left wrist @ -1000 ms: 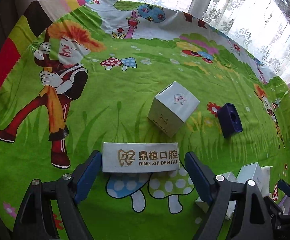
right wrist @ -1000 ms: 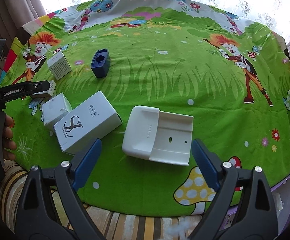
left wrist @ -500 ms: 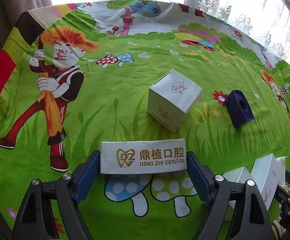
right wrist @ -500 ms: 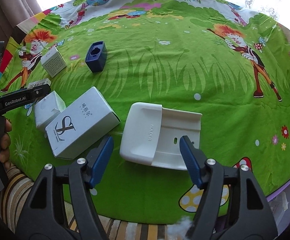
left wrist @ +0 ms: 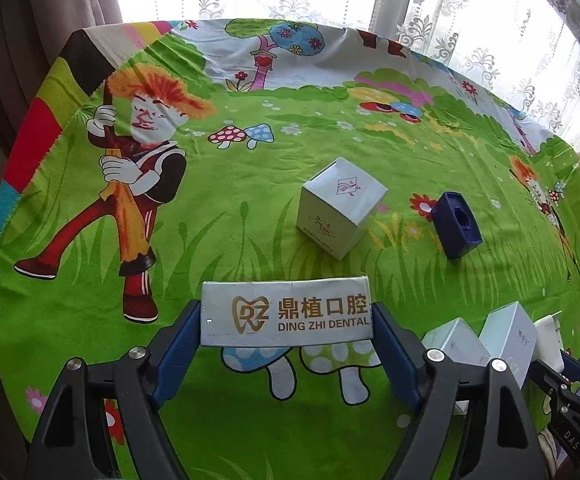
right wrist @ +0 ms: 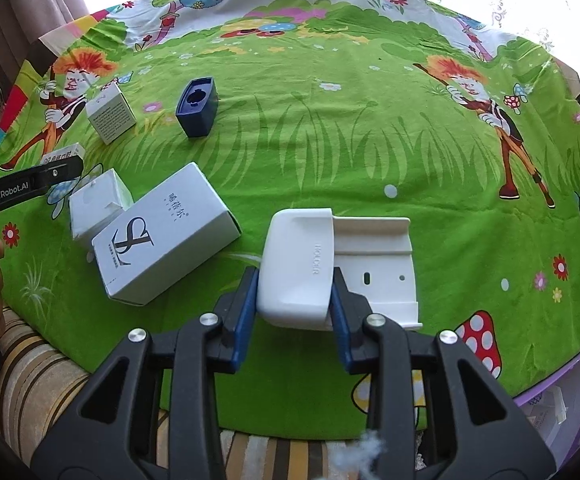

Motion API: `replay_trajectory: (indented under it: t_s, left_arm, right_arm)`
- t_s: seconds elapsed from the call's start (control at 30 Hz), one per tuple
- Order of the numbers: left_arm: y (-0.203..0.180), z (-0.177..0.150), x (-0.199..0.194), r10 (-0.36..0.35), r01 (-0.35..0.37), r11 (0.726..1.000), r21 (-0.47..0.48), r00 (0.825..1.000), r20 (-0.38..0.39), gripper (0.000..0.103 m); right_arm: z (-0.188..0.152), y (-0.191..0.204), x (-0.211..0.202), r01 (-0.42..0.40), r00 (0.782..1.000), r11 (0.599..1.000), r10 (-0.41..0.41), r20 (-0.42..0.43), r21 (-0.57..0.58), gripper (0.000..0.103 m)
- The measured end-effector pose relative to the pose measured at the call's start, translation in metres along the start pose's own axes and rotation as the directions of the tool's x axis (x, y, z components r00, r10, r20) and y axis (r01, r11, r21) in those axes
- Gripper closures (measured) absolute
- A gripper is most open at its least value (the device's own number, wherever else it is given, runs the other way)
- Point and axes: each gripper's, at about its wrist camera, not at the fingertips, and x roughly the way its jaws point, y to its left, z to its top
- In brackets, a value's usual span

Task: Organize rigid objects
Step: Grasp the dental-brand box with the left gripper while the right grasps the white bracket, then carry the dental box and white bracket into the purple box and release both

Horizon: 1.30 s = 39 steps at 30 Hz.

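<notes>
Left gripper [left wrist: 286, 334] clamped; right gripper [right wrist: 294, 300] closing.

Your left gripper's fingers [left wrist: 178, 344] cover both ends of the dental box [left wrist: 286, 312], so you cannot see the pads meet it. In your right view, the white holder [right wrist: 369, 264] hides the inner faces of the closing jaws. The small white box [right wrist: 94, 208] sits partly behind the tall lettered box [right wrist: 166, 240]. A purple bin [right wrist: 561, 392] is cut off at the right edge.
</notes>
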Motion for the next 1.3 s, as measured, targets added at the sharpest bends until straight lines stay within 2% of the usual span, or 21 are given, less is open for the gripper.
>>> replay_trajectory:
  t_s: [0.33,0.73,1.03,1.3]
  left_arm:
    - [-0.011,-0.011,-0.046,-0.052,0.053,0.999,-0.005,0.997,0.061,0.021]
    - [-0.041,-0.047,-0.094,-0.151,0.150,0.989,0.012,0.984,0.097,0.021]
    - [-0.071,-0.075,-0.117,-0.223,0.220,0.974,0.046,0.971,0.082,0.021]
    - [-0.107,-0.096,-0.129,-0.262,0.254,0.961,0.114,0.963,0.062,0.021]
  right_arm:
    - [-0.013,0.002,-0.031,0.005,0.999,1.000,-0.005,0.049,0.005,0.065]
    - [-0.045,-0.004,-0.073,-0.008,0.994,0.999,0.005,0.106,0.031,0.065]
    - [-0.072,-0.018,-0.104,-0.019,0.990,0.998,0.011,0.144,0.056,0.065]
    - [-0.096,-0.049,-0.127,-0.012,0.986,0.994,-0.005,0.165,0.105,0.065]
